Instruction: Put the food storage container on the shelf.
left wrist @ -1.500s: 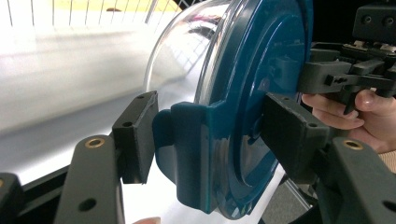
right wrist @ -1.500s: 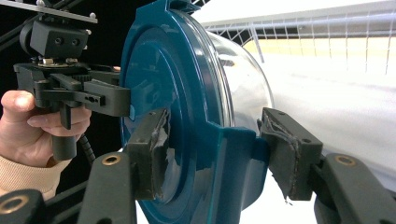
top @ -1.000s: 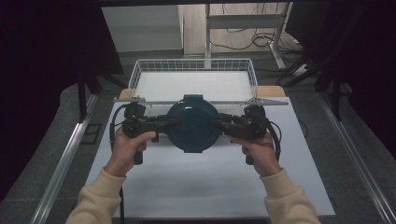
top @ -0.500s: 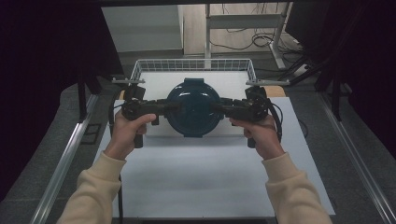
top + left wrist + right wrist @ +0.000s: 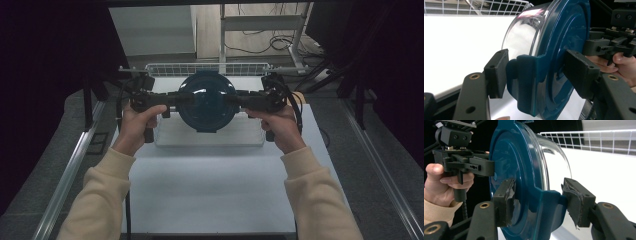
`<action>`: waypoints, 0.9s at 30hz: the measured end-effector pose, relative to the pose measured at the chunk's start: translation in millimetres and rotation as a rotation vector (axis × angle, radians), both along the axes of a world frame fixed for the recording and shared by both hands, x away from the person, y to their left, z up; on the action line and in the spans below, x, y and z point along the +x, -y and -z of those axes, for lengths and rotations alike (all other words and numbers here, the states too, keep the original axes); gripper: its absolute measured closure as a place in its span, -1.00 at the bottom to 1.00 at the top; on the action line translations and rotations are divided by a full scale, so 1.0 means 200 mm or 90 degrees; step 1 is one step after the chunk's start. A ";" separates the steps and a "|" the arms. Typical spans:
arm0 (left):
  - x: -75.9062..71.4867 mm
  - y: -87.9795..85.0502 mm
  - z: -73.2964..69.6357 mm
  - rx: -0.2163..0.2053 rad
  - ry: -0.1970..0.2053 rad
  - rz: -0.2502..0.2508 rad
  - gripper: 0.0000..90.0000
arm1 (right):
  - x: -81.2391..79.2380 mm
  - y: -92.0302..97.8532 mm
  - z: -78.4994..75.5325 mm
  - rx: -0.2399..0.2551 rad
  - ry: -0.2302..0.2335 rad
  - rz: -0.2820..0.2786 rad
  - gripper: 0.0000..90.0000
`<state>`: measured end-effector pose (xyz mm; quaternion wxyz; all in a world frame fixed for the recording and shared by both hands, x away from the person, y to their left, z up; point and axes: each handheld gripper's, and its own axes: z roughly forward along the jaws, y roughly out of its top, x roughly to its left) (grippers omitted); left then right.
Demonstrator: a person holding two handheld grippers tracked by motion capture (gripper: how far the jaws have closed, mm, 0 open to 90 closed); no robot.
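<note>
Two grippers, lidded container (image 5: 207, 102) between, contents unclear

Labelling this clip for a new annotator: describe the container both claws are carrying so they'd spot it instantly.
Start at the white table, then look to its far edge where the white wire basket sits. Just over that basket, between the left claw and the right claw, hangs the round container: a clear bowl capped by a dark teal lid with side tabs, the one coloured thing there.
</note>
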<state>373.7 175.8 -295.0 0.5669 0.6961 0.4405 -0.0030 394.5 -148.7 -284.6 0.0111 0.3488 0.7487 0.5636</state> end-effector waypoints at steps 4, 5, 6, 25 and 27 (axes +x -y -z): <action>0.06 0.00 -0.03 0.002 0.002 -0.002 -0.16 | 0.06 0.00 -0.03 -0.001 -0.008 0.002 -0.03; 0.10 0.00 -0.04 0.002 0.002 -0.003 -0.16 | 0.10 0.00 -0.04 0.000 -0.011 0.003 -0.03; 0.10 0.00 -0.04 0.002 0.002 -0.003 -0.16 | 0.10 0.00 -0.04 0.000 -0.011 0.003 -0.03; 0.34 0.02 0.04 0.004 -0.045 -0.014 -0.17 | 0.35 -0.03 0.00 -0.040 -0.053 0.010 -0.09; 0.36 0.02 0.06 -0.005 -0.053 -0.020 -0.17 | 0.39 -0.03 0.03 -0.034 -0.068 0.022 -0.10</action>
